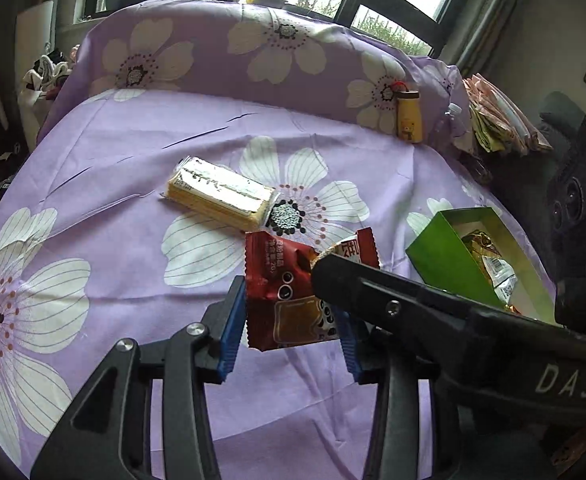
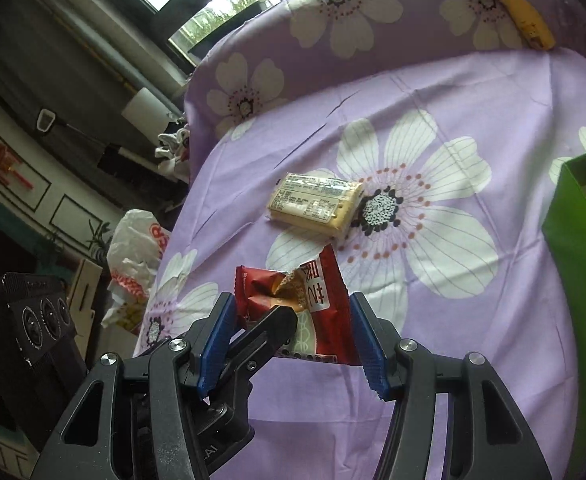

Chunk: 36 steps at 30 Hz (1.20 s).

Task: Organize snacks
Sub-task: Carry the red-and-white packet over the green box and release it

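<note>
A red snack packet [image 1: 289, 292] is held above the purple flowered cloth [image 1: 113, 200]. My left gripper [image 1: 289, 320] has its blue pads against both sides of the packet. My right gripper [image 2: 293, 332] surrounds the same red packet [image 2: 317, 308]; its blue pads stand at the packet's edges, and a black finger of the other gripper crosses in front. A pale yellow biscuit pack [image 1: 221, 194] lies flat behind it and shows in the right wrist view too [image 2: 315, 204]. A green open box [image 1: 465, 256] at the right holds a wrapped snack [image 1: 489, 260].
A yellow bottle [image 1: 409, 116] stands at the cloth's back right, beside stacked packets [image 1: 501, 116]. A white plastic bag [image 2: 141, 256] sits off the left edge. Windows and a raised cloth-covered back lie behind. The green box wall [image 2: 573, 280] is close on the right.
</note>
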Each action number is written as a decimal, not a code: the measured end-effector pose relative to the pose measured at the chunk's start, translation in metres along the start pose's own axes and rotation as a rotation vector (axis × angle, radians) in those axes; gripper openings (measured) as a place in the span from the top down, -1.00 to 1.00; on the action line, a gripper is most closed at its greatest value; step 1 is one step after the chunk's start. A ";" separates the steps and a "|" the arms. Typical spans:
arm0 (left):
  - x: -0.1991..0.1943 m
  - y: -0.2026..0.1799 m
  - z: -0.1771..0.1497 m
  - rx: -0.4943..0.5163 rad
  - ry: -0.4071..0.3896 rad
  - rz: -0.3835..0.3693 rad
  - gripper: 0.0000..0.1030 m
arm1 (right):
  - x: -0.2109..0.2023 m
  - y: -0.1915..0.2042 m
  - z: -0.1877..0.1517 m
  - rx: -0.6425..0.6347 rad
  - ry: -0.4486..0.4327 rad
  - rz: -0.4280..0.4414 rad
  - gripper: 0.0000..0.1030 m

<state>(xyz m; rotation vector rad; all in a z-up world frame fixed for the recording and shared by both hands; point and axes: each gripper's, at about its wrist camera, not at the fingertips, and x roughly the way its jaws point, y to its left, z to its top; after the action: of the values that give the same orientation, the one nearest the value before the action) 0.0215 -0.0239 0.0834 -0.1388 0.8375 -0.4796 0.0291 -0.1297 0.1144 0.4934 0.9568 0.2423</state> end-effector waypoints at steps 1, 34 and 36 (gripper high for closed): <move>-0.001 -0.008 0.000 0.009 -0.004 -0.008 0.19 | -0.008 -0.004 -0.001 0.005 -0.015 -0.002 -0.17; 0.073 -0.239 0.011 0.275 0.077 -0.321 0.14 | -0.186 -0.177 -0.004 0.363 -0.333 -0.213 -0.19; 0.079 -0.243 0.008 0.276 0.094 -0.323 0.14 | -0.187 -0.185 -0.005 0.390 -0.326 -0.224 -0.19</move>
<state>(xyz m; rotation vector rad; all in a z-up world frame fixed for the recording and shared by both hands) -0.0133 -0.2762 0.1090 0.0043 0.8359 -0.9055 -0.0826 -0.3647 0.1531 0.7506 0.7309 -0.2280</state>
